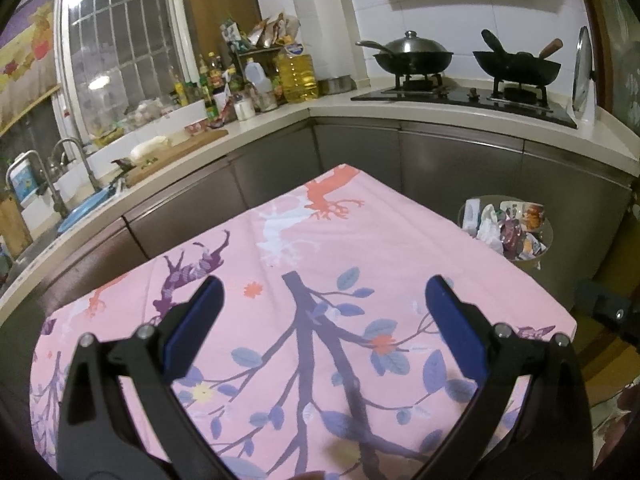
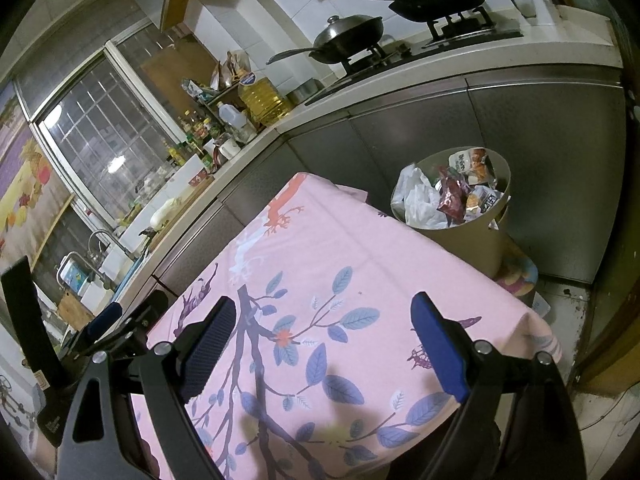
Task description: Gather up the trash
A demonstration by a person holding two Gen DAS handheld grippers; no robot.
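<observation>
Trash (image 2: 452,190) is seen heaped in the bin (image 2: 490,236) beside the pink-clothed worktop (image 2: 320,248), none being grasped by the released left claw (image 1: 322,304) or right claw (image 2: 324,320), so any leftover scrap should be sought first.

A pink tablecloth (image 1: 360,240) is printed with dark purple branches, blue-grey leaves, small orange flowers, and coral and white tree shapes near its far edge. The fingers (image 1: 452,320) of the left gripper (image 1: 324,312) are padded in deep blue on black frames, and the same blue and black are seen on the right gripper (image 2: 324,332). A beige bin (image 2: 480,240) is filled with white, red and orange wrappers (image 2: 452,192). Grey cabinet fronts (image 1: 460,160) are topped by a cream counter (image 1: 440,110). A bottle of yellow oil (image 1: 298,74) is set before white tiles, and two black woks (image 1: 516,66) are seen.
</observation>
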